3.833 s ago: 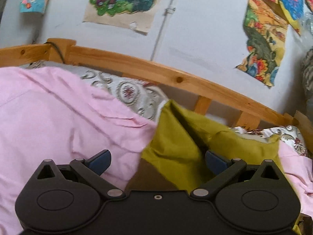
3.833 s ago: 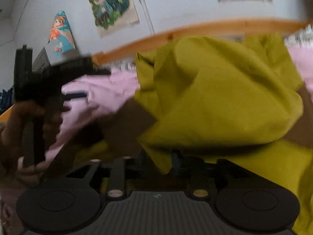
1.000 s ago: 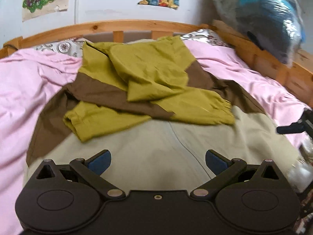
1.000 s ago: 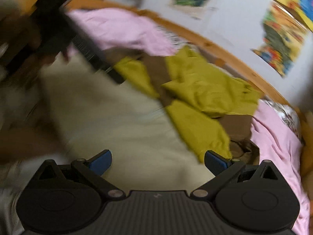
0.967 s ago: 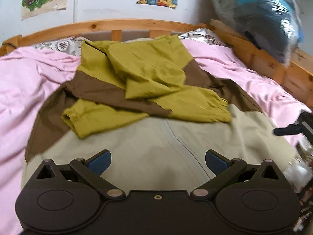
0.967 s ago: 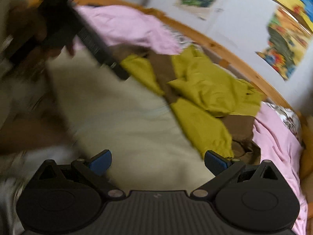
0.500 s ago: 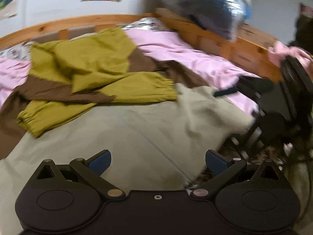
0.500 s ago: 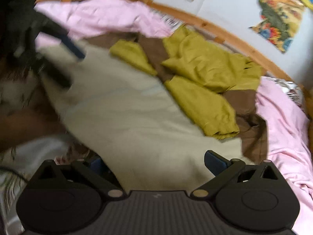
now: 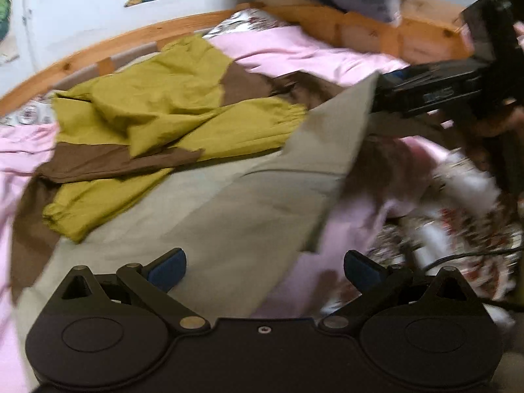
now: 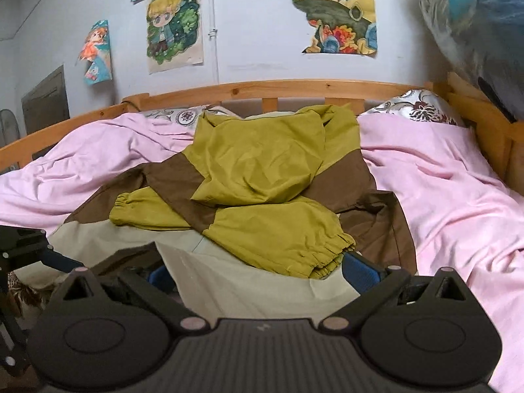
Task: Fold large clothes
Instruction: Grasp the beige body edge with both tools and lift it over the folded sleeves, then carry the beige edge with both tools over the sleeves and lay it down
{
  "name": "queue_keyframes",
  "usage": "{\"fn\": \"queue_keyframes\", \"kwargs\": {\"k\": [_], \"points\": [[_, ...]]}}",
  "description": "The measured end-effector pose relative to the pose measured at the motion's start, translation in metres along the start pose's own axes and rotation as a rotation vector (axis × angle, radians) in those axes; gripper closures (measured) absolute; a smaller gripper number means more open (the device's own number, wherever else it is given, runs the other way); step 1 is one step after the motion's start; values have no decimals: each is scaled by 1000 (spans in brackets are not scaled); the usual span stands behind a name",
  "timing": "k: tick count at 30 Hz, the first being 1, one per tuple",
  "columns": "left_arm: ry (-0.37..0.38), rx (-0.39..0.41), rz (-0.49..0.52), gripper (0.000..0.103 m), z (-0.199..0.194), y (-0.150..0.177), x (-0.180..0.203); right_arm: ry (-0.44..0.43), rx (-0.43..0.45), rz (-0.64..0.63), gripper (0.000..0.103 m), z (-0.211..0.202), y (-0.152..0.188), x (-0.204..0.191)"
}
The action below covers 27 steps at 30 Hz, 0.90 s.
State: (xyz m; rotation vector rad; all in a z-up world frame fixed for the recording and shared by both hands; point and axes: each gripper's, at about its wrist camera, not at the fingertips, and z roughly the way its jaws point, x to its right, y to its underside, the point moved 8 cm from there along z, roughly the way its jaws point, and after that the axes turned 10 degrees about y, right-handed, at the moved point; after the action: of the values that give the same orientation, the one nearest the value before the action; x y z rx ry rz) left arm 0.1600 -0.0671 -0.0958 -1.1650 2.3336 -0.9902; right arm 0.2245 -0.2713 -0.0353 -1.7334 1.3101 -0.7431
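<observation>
Jacket (image 10: 262,177), olive/brown/beige, lies spread on bed's pink sheet (image 10: 442,177), ahead of both your jaws; sleeves folded across chest. Right gripper (image 10: 262,273): jaws stand apart, beige hem draped between them, olive cuff (image 10: 327,255) just beside the right-hand pad. Left-wrist view shows the right gripper (image 9: 425,88) lifting the beige corner, so a grip is likely; cannot tell for certain. Left gripper (image 9: 263,270): jaws apart, holding nothing, over beige hem (image 9: 229,216) edge. Wooden bed frame (image 10: 278,90) beyond. View blurred w/ motion.

Pale wall (image 10: 262,32), cartoon posters (image 10: 173,26), wooden bed frame (image 10: 278,86), pink sheet (image 10: 442,170)
</observation>
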Motion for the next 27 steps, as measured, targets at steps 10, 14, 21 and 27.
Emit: {"fn": "queue_keyframes", "kwargs": {"k": [10, 14, 21, 27], "points": [[-358, -94, -63, 33, -55, 39, -78, 188, 104, -63, 0, -13, -2, 4], [-410, -49, -182, 57, -88, 42, -112, 255, 153, -89, 1, -15, -6, 11], [-370, 60, -157, 101, -95, 15, -114, 340, 166, -214, 3, -18, -1, 9], [-370, 192, -198, 102, -116, -19, -120, 399, 93, -330, 73, -21, 16, 3]]}}
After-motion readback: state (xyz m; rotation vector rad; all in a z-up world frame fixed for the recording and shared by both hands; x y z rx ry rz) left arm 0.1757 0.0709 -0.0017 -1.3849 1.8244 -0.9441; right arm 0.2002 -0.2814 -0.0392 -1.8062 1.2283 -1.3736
